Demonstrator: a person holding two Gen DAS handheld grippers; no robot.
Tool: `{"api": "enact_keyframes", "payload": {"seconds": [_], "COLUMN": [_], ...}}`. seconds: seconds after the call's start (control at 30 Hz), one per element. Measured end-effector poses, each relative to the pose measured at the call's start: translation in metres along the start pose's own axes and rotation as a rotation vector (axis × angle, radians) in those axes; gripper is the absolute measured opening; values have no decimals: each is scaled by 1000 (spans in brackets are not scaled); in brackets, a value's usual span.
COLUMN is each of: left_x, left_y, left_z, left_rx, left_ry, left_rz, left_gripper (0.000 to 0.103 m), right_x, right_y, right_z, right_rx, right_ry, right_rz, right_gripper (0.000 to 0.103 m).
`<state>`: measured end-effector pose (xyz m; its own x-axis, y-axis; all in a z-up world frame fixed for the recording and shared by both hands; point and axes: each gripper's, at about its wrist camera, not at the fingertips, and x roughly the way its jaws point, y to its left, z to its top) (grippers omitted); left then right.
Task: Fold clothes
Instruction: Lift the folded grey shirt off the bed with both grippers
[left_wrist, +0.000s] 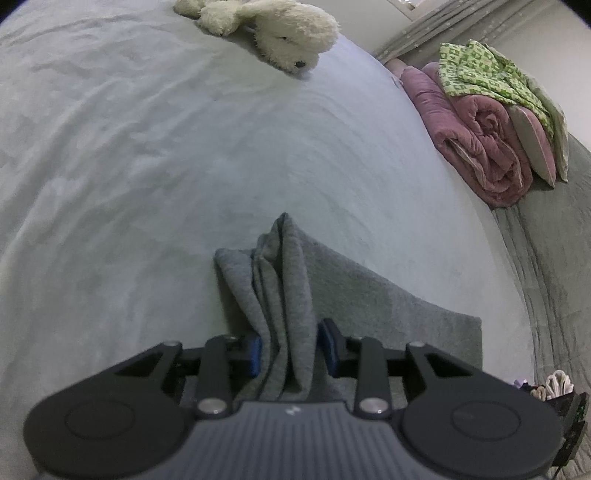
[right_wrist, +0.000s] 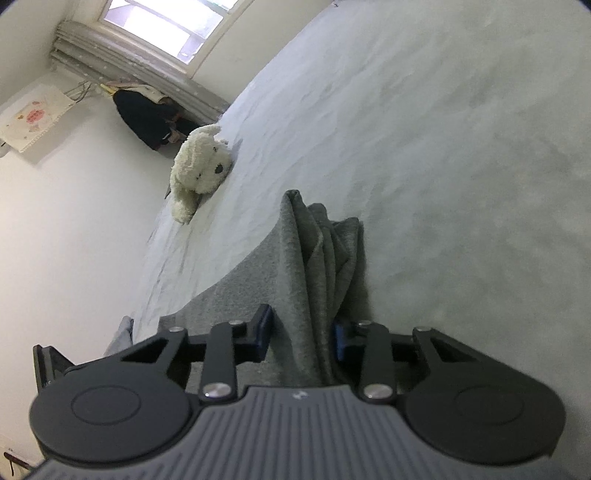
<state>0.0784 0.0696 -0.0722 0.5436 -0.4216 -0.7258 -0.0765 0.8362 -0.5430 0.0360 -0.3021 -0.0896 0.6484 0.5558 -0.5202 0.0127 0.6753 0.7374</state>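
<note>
Bed: I'm over a pale grey sheet (left_wrist: 184, 166), wrinkled and mostly bare ahead.
Garment: grey cloth (left_wrist: 284, 295) lies near me on the sheet, one bunch in each claw.
Left gripper (left_wrist: 290, 350): pinching folds.
Right gripper (right_wrist: 303, 332): pinching folds too.
Clutter: plush dog (left_wrist: 288, 33) far off, pink quilt (left_wrist: 476, 125) under green patterned cloth (left_wrist: 480, 70) on the right.
Obstacles: nothing between me and them.

In your left wrist view, the lower part of the grey garment (left_wrist: 284, 295) is hidden behind the gripper body. The small things (left_wrist: 554, 386) at the right edge are too small to tell. The plush dog (left_wrist: 280, 33) is cut off at the top edge.
</note>
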Motion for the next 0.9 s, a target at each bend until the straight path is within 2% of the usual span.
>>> {"api": "enact_keyframes", "payload": {"seconds": [0.17, 0.33, 0.7, 0.9], "left_x": [-3, -8, -22, -33], "left_y": [-3, -12, -24, -28], "left_z": [-1, -5, -11, -14], "left_rx": [21, 80, 108, 105], "left_ry": [-23, -55, -124, -176], "left_rz": [14, 38, 37, -19], "left_gripper": [21, 18, 15, 15], "right_x": [2, 3, 4, -2], "right_y": [7, 20, 54, 61], "right_z": [-1, -4, -9, -7], "right_rx": [-19, -76, -192, -192], "right_ry": [-8, -30, -87, -118], "right_rz": [-37, -68, -106, -91], "right_gripper": [26, 23, 20, 20]}}
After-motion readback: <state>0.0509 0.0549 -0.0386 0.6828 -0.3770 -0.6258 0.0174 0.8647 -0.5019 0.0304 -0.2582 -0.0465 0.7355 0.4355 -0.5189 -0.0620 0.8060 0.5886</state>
